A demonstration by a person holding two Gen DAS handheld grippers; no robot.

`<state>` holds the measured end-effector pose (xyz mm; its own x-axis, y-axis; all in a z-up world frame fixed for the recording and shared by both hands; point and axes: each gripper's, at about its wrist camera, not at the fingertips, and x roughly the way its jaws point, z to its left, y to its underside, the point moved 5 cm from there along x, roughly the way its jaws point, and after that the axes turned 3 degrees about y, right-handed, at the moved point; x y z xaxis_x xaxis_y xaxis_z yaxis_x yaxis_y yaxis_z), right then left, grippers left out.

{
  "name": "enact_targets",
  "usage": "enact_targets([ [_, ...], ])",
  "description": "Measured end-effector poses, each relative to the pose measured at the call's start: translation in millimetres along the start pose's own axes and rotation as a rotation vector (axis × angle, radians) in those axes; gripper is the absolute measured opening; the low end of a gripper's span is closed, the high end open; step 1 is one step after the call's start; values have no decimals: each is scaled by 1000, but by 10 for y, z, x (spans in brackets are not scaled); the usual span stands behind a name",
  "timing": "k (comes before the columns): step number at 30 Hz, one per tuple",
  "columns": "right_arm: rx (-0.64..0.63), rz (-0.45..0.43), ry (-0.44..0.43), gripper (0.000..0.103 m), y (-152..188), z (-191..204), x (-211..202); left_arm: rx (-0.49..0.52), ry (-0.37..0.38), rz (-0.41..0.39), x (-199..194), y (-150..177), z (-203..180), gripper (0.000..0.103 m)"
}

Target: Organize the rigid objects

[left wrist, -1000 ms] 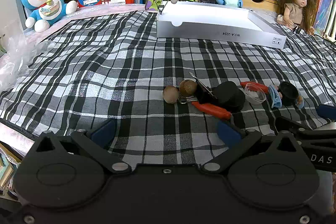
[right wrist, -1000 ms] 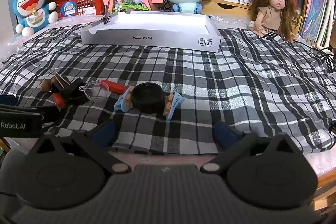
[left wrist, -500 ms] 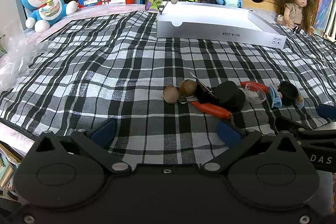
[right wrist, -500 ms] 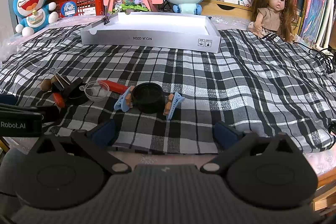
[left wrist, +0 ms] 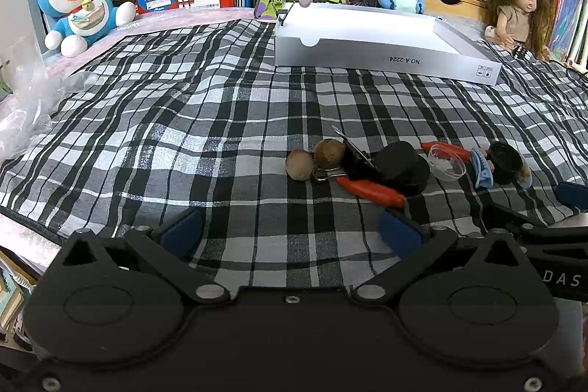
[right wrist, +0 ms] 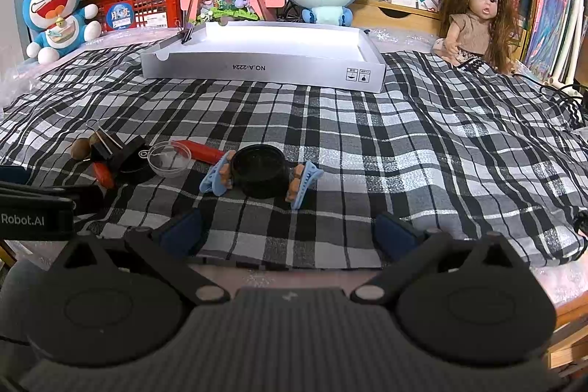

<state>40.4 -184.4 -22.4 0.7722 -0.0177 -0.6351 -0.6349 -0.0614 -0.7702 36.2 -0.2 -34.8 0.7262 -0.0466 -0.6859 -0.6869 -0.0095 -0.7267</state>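
Plainly, both grippers stood wide open and held nothing. The left gripper (left wrist: pixel 290 230) hovered over the near edge of the plaid cloth (left wrist: pixel 205 105), its blue pads (left wrist: pixel 180 230) apart and touching no object; the right gripper (right wrist: pixel 286 234) hung likewise over the cloth's front hem, jaws spread and empty.

From the left gripper, the clutter lay at about twelve to two o'clock. Nearest were two brown nuts (left wrist: pixel 312 160), touching each other; they looked hard, light and round, likely to roll, so a pinch across the middle seemed best. Just beside them at one o'clock lay red-handled pliers (left wrist: pixel 367 188), probably the heaviest piece, stiff, and best taken across the handles. A black binder clip (left wrist: pixel 354 157) leaned against a black round lid (left wrist: pixel 404 168).

From the right gripper, a black jar (right wrist: pixel 259 169) sat at twelve o'clock, flanked by two blue hair clips (right wrist: pixel 217 177), one against each side. It looked rigid and light; a grip across its rim should do. A clear plastic cup (right wrist: pixel 169 158) at eleven o'clock seemed thin and slippery, and might crack under a hard squeeze.

Farther off, at twelve o'clock, the white box (right wrist: pixel 257 67) stood open, well apart from the pile, presumably the destination.
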Motion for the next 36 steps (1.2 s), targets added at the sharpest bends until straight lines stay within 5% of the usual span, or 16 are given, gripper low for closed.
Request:
enact_targets([
  [23, 5, -31, -8, 103, 14, -48, -30, -8, 0, -57, -43, -28, 122, 101],
  [31, 28, -18, -74, 102, -33, -108, -45, -46, 30, -101, -83, -95, 276, 63],
  [36, 71, -78, -85, 89, -60, -166, -120, -60, 52, -114, -79, -150, 328, 48],
])
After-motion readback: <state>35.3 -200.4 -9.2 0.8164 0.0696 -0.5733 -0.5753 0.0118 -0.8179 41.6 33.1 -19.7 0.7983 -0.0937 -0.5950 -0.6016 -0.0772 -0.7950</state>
